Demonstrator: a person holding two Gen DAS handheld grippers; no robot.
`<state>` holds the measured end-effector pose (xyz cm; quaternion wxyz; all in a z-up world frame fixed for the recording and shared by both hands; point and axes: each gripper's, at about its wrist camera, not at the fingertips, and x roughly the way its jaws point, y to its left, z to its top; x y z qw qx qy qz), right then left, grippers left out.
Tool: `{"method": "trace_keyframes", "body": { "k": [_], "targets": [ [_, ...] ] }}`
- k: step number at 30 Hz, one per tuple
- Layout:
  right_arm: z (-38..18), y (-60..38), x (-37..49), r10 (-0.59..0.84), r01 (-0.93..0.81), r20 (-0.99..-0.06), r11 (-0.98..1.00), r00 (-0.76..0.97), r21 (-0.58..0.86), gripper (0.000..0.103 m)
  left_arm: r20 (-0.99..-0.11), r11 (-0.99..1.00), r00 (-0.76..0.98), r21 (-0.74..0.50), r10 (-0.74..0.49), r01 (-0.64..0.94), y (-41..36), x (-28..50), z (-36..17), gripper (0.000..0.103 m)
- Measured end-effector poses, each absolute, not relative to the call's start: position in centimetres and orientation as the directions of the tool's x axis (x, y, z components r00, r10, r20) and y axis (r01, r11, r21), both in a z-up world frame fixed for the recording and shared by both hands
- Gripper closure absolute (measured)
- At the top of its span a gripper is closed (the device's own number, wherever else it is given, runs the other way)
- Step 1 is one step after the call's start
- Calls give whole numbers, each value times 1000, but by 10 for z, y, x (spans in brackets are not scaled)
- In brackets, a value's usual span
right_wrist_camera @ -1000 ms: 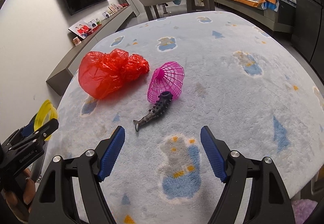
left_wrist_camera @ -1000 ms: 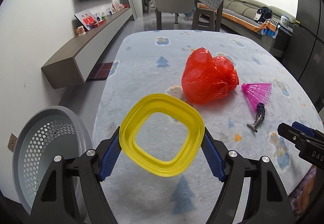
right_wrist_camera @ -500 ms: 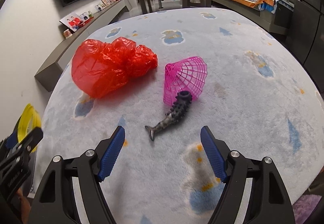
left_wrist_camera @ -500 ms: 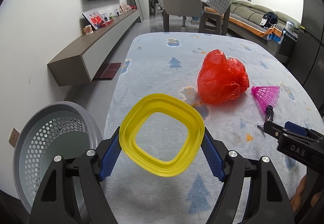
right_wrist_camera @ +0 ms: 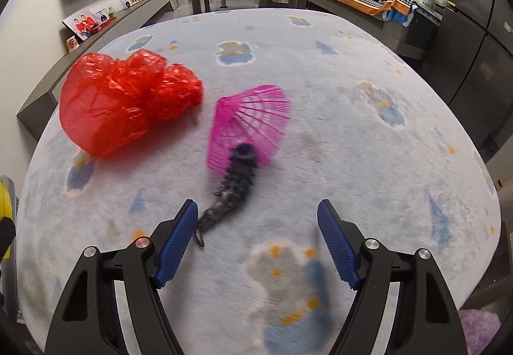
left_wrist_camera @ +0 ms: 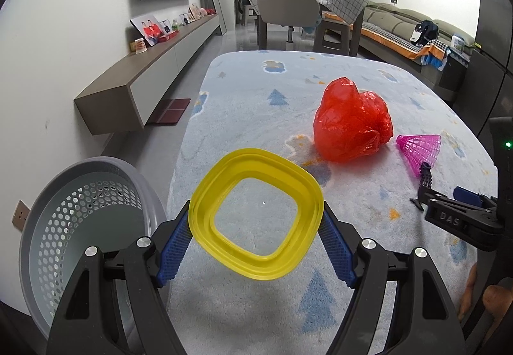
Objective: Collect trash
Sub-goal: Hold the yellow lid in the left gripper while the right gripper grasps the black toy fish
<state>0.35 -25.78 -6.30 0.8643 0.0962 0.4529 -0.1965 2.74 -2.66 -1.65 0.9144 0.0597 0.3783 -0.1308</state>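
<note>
The dark spiky toy [right_wrist_camera: 235, 186] lies on the rug-covered worktop [right_wrist_camera: 368, 146], its long axis running from its thin tail at about 7 o'clock up to its blunt head at 1 o'clock in the right wrist view. The head touches the mouth of the pink shuttlecock [right_wrist_camera: 250, 127]. The red bag [right_wrist_camera: 125, 101] sits apart from both at 10 o'clock.

The right hand-held gripper [right_wrist_camera: 258, 241] hangs just short of the toy with its jaws apart and nothing between them. The tail tip lies just beside the left blue pad [right_wrist_camera: 178, 241], so the body is off-centre toward 11 o'clock. I judge the right hand-held gripper the nearer one, and it would need to go forward and a little left to straddle the body across its narrow width.

The left hand-held gripper [left_wrist_camera: 256, 228] is clamped on a yellow lid [left_wrist_camera: 256, 217], held above the worktop edge. The grey basket [left_wrist_camera: 86, 226] stands on the floor at 9 o'clock from it, mouth open.
</note>
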Motion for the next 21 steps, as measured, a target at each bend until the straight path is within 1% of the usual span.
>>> {"method": "trace_keyframes", "body": {
  "k": [2,5,10,16,21],
  "targets": [
    [-62,-267,-6,-243,430,-821,903,517,3,29,-707,958,680,11,-195,286,-27,26,-17,30],
    [-61,-276,-16,-275,446,-823,895,498,-30,29,-708,958,680,13,-194,286,-28,26,-17,30],
    [-62,-287,-27,-213,441,-826,896,522,47,29,-709,958,679,19,-190,287,-30,26,-19,30],
    [-55,-270,-10,-177,411,-817,908,549,79,29,-714,958,675,24,-184,286,-32,27,-22,30],
    [-59,-260,9,-188,423,-829,904,527,64,29,-716,958,673,22,-184,286,-33,28,-24,30]
  ]
}}
